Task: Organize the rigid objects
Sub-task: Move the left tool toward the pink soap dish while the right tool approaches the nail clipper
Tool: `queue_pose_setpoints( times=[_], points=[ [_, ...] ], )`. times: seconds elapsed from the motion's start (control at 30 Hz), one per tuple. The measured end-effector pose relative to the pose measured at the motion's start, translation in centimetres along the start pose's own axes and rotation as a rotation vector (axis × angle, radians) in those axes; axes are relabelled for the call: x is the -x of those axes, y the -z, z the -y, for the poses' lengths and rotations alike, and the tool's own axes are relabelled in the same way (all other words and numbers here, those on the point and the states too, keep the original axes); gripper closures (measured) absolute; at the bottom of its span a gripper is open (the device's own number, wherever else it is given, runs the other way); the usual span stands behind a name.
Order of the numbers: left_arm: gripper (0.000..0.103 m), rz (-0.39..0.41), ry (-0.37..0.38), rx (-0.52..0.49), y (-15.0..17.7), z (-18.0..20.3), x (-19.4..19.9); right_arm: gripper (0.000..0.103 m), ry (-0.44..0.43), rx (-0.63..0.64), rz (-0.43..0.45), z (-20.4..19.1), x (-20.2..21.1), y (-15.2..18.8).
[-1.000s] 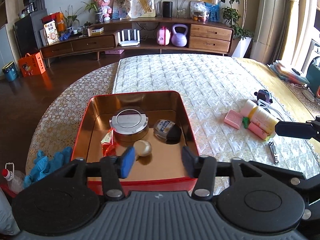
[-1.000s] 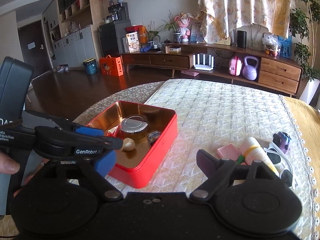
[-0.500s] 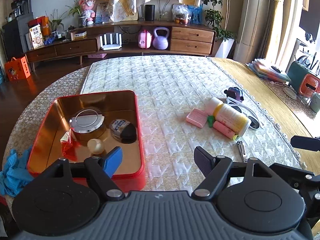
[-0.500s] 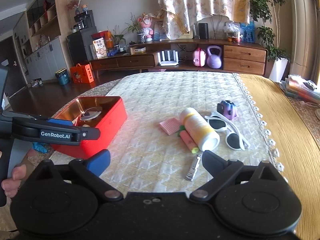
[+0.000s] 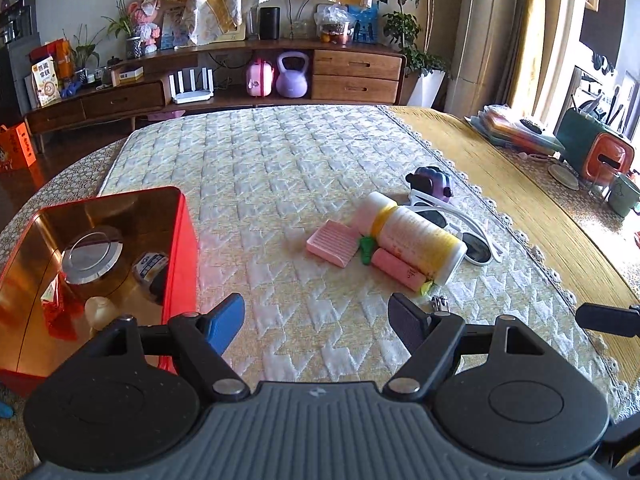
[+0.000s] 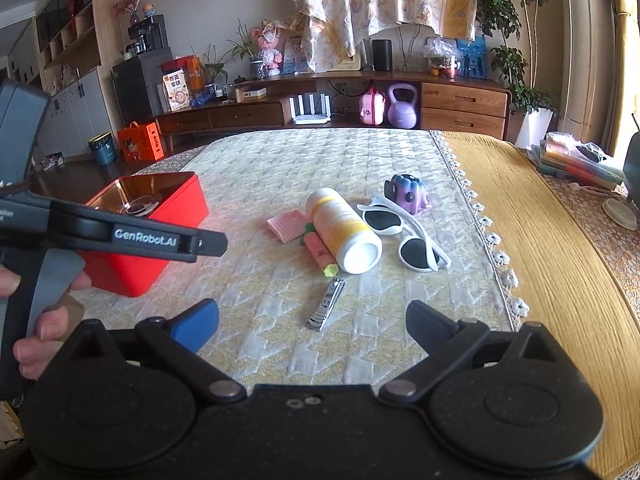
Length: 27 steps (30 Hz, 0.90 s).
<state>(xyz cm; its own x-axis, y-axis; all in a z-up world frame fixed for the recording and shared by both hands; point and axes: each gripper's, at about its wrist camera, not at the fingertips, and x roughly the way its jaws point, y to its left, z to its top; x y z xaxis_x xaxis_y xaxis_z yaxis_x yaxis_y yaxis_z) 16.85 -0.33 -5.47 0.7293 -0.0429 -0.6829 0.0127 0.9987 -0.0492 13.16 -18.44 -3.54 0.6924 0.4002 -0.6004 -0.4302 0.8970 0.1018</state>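
Red tin (image 5: 182,240) at our left, six loose things on the quilted cloth (image 6: 280,160).

We count one white-and-yellow bottle (image 6: 340,232), one pair of white sunglasses (image 6: 404,236), one purple toy (image 6: 406,194), one pink ridged block (image 6: 286,225), one pink stick (image 6: 318,254) and one nail clipper (image 6: 327,304); in the tin perhaps four items, glare blurring them. Our left gripper (image 5: 316,322) has just been opening, jaws spread with nothing between them; our right gripper (image 6: 314,320) likewise, spread wider, empty, the clipper lying just beyond its tips.
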Motion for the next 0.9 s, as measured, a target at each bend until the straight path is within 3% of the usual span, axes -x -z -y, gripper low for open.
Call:
queue_pose_setpoints(
  times=[0.37,0.9],
  points=[
    [0.024,-0.029,-0.019,-0.077,-1.8,1.3,-6.2,0.011,0.011,0.033,-0.040,0.5,-3.0,0.5],
    [0.024,-0.067,-0.002,-0.091,-2.4,0.0,-10.7,0.047,-0.007,0.025,-0.081,0.6,-6.4,-0.4]
  ],
)
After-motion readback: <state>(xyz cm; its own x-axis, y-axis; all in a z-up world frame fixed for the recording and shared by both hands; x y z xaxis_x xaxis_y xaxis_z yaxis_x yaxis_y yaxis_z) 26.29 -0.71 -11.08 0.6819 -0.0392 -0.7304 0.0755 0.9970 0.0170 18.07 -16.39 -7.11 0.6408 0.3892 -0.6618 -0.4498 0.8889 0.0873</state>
